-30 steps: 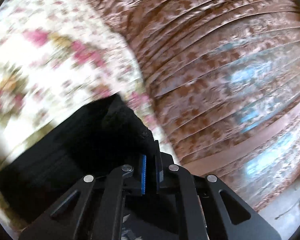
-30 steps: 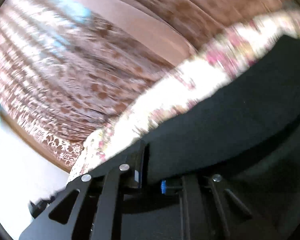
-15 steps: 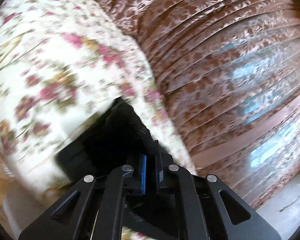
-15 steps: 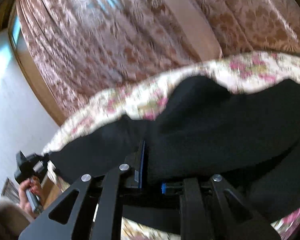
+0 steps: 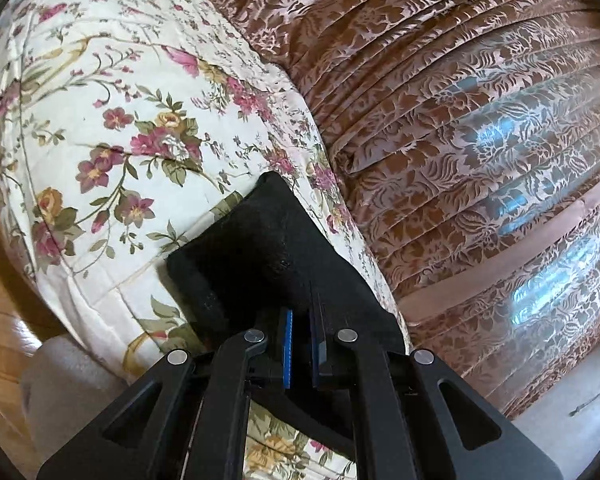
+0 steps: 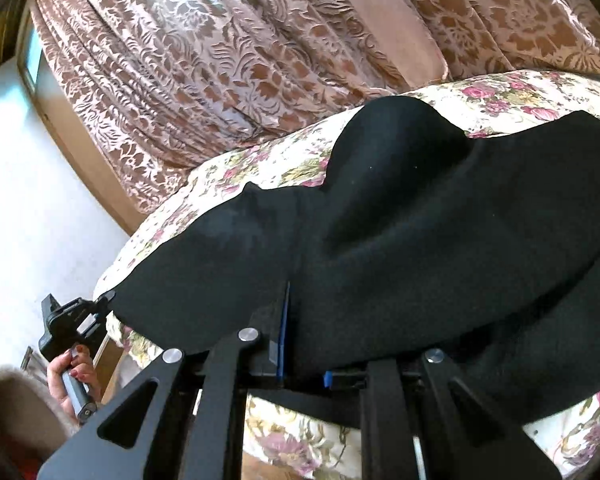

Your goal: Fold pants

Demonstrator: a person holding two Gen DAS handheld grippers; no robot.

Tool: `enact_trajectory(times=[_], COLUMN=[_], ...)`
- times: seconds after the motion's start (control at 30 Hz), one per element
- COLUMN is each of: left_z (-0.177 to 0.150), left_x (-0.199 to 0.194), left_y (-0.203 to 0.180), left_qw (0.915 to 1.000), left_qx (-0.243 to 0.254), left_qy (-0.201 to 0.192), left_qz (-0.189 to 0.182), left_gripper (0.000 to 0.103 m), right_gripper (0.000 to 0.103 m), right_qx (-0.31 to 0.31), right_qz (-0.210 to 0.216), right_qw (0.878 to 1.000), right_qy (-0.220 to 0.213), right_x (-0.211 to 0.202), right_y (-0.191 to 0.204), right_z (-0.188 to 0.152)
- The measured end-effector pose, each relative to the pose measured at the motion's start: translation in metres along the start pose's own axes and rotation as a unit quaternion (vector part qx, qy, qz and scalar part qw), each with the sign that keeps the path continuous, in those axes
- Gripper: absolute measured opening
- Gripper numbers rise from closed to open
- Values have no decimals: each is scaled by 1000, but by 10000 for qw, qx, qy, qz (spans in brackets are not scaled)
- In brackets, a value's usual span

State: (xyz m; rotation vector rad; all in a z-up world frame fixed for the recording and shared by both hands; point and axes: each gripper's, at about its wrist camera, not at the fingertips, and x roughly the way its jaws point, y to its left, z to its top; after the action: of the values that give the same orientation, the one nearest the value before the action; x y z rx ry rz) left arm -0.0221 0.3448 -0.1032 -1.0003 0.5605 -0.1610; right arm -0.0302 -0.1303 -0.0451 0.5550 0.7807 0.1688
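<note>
While both my grippers pinch the soft black cloth pants, they lie across the flowery white quilt; my left gripper squeezes one corner; my right gripper squeezes an edge (bumpy still); I think more folding is left.

Pants on bedspread; curtain behind.

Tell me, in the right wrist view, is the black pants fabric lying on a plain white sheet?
No, the black pants are spread over a floral bedspread with pink and yellow flowers on a cream ground.
</note>
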Motion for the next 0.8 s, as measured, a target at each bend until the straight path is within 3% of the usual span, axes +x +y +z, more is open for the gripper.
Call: enact_trajectory(times=[0.1, 0.27, 0.33, 0.37, 0.47, 0.57, 0.67, 0.73, 0.8], left_z=[-4, -14, -15, -15, -19, -25, -25, -23, -23], left_x=[-2, 8, 7, 7, 0, -17, -37, -38, -26], left_y=[2, 12, 5, 2, -21, -48, -66, -76, -89], left_qw=[10000, 9977, 9962, 9950, 9851, 9695, 9581, 9549, 9549], left_qx=[20, 227, 430, 540, 1137, 1698, 1909, 2018, 2239], left_qy=[53, 225, 183, 168, -85, -673, -1312, -1418, -1222], left_qz=[80, 594, 735, 826, 1288, 1632, 1686, 1656, 1519], left_gripper=[5, 5, 6, 8, 15, 26, 35, 36, 36], right_gripper=[12, 12, 19, 27, 42, 44, 48, 49, 49], right_qx=[117, 436, 365, 358, 373, 561, 917, 1098, 1222], right_qz=[-60, -75, -97, -47, 26, -6, -113, -195, -409], right_qw=[9998, 9983, 9986, 9987, 9990, 9983, 9957, 9933, 9903], right_qy=[165, 390, 373, 351, 255, 124, -102, -289, -523], right_x=[4, 16, 13, 12, 6, -3, -18, -28, -42], right_y=[-7, -21, -19, -19, -20, -26, -42, -51, -62], right_z=[-8, -18, -17, -16, -15, -12, -11, -10, -9])
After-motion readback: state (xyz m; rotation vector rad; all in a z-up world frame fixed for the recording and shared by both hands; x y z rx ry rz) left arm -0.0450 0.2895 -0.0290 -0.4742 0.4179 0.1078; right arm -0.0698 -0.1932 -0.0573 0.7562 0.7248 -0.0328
